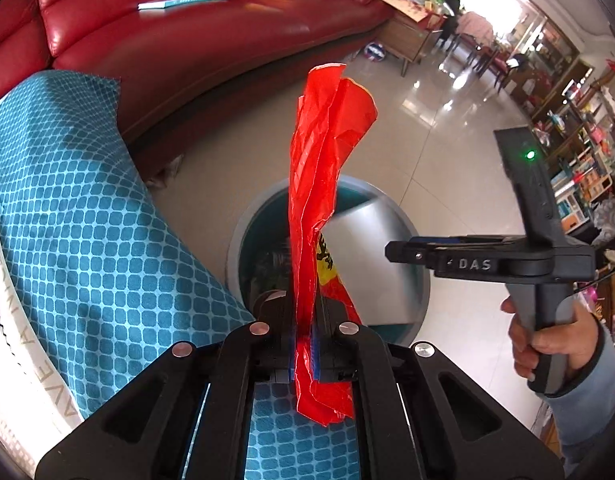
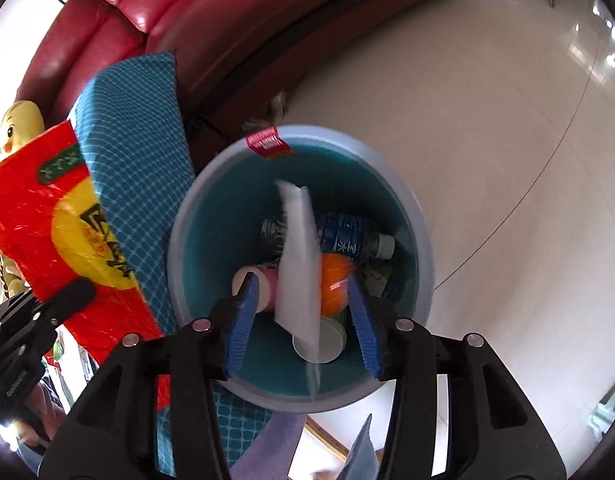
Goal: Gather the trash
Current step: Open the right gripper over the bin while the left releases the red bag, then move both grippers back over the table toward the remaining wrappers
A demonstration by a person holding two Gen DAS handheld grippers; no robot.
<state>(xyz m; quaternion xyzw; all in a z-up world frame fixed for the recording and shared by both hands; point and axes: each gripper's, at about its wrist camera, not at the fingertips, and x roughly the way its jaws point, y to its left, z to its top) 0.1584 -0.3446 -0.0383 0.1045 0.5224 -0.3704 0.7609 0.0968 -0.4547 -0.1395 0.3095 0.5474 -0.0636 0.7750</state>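
My left gripper point(image 1: 305, 320) is shut on a crumpled red plastic wrapper point(image 1: 323, 152) that stands up from its pads, above and beside a round bin point(image 1: 243, 232) with a grey rim and teal inside. In the right wrist view the wrapper point(image 2: 35, 216) shows at the left, with yellow print. My right gripper point(image 2: 303, 292) is open right over the bin point(image 2: 419, 240). A blurred white sheet of paper point(image 2: 299, 264) is between its blue pads point(image 2: 243, 312) without touching them. A hand holds the right gripper point(image 1: 391, 252), seen side-on in the left wrist view.
In the bin lie a blue-labelled bottle point(image 2: 347, 236), an orange round thing point(image 2: 335, 284) and paper cups point(image 2: 259, 284). A blue patterned cloth point(image 1: 87, 220) covers the surface left of the bin. A red leather sofa point(image 1: 187, 40) curves behind it. Glossy tiled floor point(image 2: 487, 140) spreads right.
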